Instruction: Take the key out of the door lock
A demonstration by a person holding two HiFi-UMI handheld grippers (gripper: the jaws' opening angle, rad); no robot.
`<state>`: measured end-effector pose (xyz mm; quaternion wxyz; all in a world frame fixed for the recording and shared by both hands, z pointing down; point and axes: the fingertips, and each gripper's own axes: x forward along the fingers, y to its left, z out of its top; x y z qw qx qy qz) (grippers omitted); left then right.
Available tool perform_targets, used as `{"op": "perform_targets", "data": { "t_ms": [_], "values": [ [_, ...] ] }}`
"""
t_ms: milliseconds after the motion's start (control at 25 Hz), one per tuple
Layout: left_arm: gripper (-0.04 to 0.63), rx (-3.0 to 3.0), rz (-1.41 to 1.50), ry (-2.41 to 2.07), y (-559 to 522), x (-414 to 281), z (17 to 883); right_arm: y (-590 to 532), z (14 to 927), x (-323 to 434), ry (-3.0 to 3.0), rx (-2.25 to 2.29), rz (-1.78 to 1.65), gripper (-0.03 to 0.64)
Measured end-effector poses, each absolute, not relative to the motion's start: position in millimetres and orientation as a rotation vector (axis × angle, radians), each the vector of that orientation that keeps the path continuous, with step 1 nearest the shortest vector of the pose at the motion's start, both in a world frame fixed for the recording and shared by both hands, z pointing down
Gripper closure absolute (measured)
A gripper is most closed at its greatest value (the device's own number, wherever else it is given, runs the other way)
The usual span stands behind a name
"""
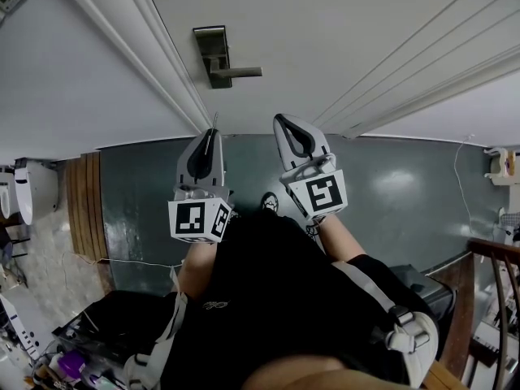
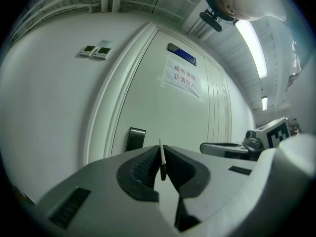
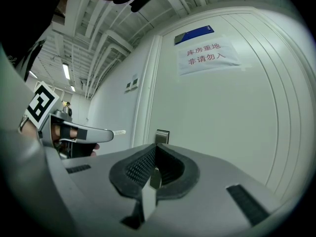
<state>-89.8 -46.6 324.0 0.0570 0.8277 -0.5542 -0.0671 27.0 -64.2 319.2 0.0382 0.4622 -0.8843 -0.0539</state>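
Observation:
The door lock (image 1: 213, 55) is a dark metal plate with a lever handle (image 1: 237, 72) on the white door (image 1: 325, 31); I see no key in it. My left gripper (image 1: 213, 130) is held level a short way in front of the door and is shut on a thin silver key (image 1: 215, 119), whose blade sticks out past the fingertips. In the left gripper view the key (image 2: 161, 155) stands pinched edge-on between the pads, with the lock plate (image 2: 135, 138) beyond. My right gripper (image 1: 281, 119) is beside it, shut with nothing in it (image 3: 155, 145).
A paper notice (image 2: 183, 77) and a blue plate (image 2: 181, 54) are on the door. Two small wall panels (image 2: 96, 51) sit left of the frame. Wooden boards (image 1: 84, 205) lie on the dark floor at left, clutter (image 1: 73, 356) at lower left, a railing (image 1: 496, 283) at right.

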Motion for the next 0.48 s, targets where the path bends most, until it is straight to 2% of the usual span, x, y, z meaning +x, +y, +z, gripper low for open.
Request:
{"op": "perform_targets", "data": {
  "t_ms": [480],
  "values": [
    [0.560, 2.500, -0.199, -1.678, -44.1, -76.1, 323.8, -61.7, 319.3, 36.5, -2.725, 1.398, -0.162, 0.611]
  ]
}}
